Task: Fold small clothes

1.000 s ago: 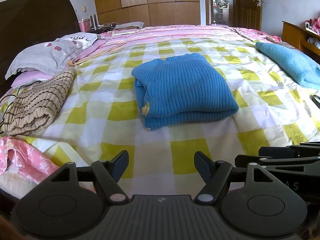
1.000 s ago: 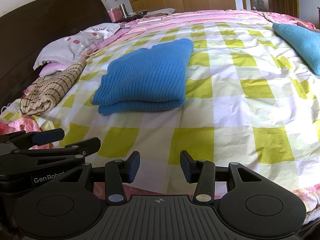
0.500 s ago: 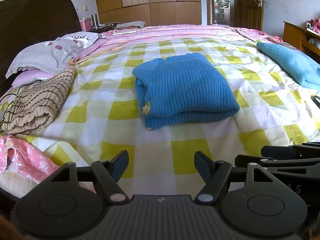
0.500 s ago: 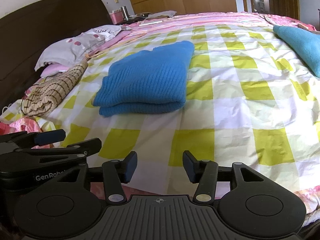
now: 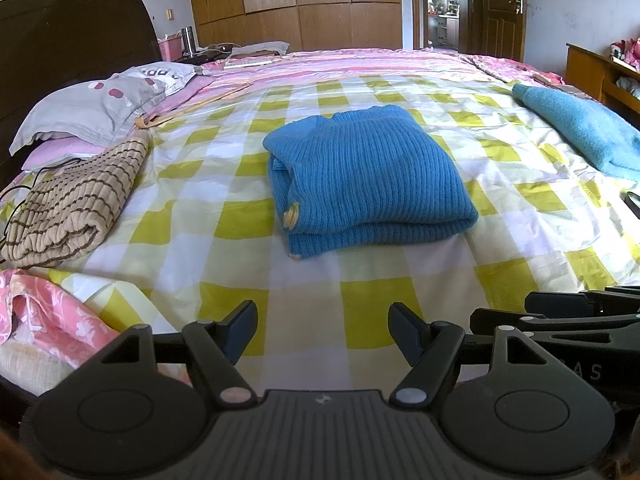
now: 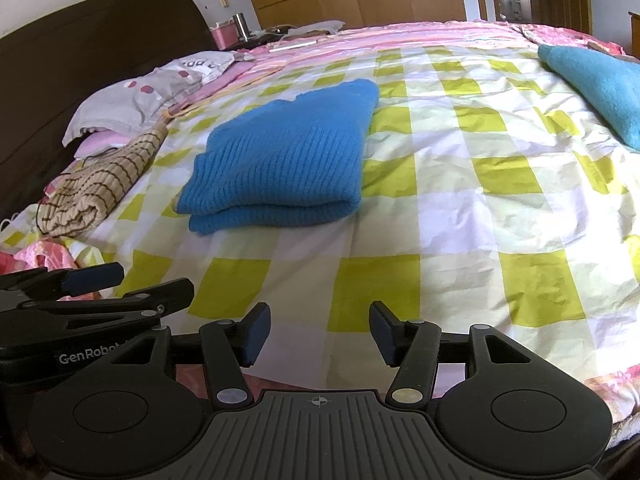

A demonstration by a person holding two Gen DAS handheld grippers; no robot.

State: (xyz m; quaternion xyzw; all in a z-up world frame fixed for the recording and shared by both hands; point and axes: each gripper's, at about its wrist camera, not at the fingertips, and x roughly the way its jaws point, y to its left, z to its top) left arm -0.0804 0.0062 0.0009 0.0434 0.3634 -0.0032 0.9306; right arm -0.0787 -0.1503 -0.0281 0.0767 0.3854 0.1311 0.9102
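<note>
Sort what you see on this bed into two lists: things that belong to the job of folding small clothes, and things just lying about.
Belongs to the job:
- blue knitted sweater, already folded
- left gripper, open, empty
- right gripper, jaws just been opening, nothing between them

Just lying about:
- striped beige cloth
- grey pillow
- teal towel
- checked bedsheet

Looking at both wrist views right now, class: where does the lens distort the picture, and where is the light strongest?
Left wrist view: the fisheye bows the wardrobe and darkens the corners; the blue sweater is sharp and evenly lit. Right wrist view: the headboard curves, and daylight washes the checked sheet bright on the right.
</note>
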